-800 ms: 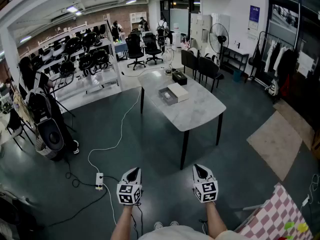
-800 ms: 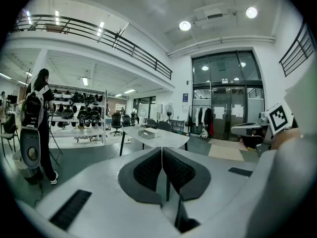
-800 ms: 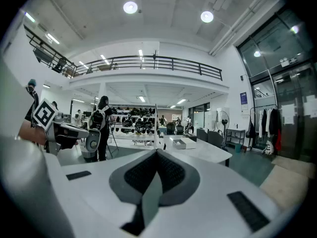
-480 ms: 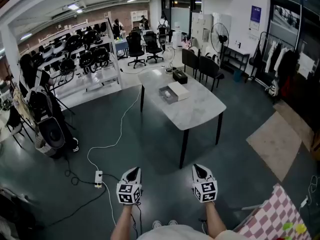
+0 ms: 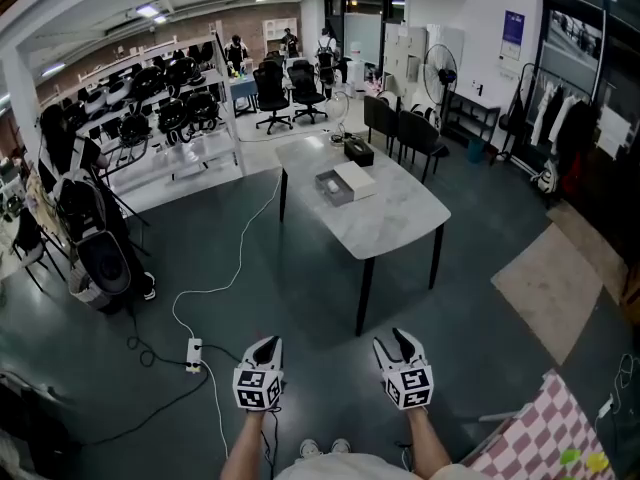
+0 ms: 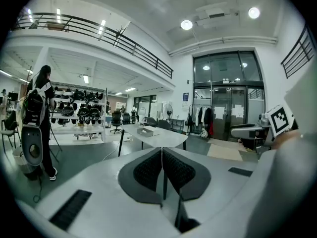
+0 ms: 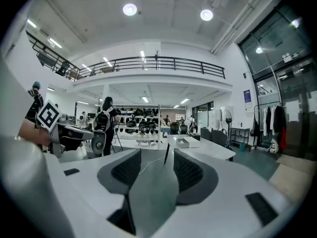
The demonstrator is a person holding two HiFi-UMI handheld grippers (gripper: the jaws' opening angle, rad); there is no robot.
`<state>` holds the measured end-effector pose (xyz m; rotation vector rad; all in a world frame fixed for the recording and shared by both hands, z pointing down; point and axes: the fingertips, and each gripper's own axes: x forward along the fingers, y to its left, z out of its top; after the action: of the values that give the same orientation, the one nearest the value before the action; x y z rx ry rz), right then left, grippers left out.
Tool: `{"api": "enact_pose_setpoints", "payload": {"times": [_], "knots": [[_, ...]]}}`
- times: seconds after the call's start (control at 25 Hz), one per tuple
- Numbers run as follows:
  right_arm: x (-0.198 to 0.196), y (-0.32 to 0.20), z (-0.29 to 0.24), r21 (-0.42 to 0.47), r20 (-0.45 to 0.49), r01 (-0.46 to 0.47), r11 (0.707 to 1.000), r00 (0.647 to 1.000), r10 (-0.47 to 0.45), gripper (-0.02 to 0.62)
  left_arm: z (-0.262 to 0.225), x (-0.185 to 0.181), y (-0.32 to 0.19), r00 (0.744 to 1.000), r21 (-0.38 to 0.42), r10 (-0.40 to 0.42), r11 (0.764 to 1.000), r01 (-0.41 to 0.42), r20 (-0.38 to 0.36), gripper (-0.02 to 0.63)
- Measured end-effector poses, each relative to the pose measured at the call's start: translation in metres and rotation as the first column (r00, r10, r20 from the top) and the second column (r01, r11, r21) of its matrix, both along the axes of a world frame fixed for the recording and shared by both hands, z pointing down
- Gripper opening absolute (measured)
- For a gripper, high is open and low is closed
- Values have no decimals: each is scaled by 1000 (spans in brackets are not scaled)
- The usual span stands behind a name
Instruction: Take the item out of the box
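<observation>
A white marble-top table (image 5: 385, 218) stands a few steps ahead of me on the dark floor. On it lie an open grey box (image 5: 329, 185) and a white flat box (image 5: 356, 179) side by side, with a small black object (image 5: 358, 152) behind them. Both grippers are held low, far short of the table. My left gripper (image 5: 265, 346) is shut with nothing in it, its pads (image 6: 148, 170) together. My right gripper (image 5: 390, 339) is open and empty. The box (image 6: 146, 131) shows far off in the left gripper view, and the box (image 7: 187, 142) likewise in the right gripper view.
A white cable and power strip (image 5: 193, 353) lie on the floor at the left. Shelves of black gear (image 5: 170, 118) stand at the back left, black chairs (image 5: 410, 133) behind the table. A checkered mat (image 5: 545, 443) lies at the lower right, a tan rug (image 5: 555, 283) at the right.
My right gripper's jaws have spread open. The left gripper stays shut, and the view has crept slightly towards the table.
</observation>
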<state>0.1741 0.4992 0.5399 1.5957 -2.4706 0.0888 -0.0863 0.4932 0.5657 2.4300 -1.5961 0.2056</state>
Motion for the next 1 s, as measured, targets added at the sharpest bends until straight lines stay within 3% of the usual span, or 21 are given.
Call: {"api": "enact_pose_setpoints", "payload": {"times": [0.56,1.0], "knots": [[22,-12,14,-8,-15,27,1000,1000,-27,213,14,28,-7,1000,-13,-19,1000,19,9,20],[24,-63,21,-12,-18,38,999,999,-39,213,19,29,-52,999,-12,-35,999,35,8,20]]}}
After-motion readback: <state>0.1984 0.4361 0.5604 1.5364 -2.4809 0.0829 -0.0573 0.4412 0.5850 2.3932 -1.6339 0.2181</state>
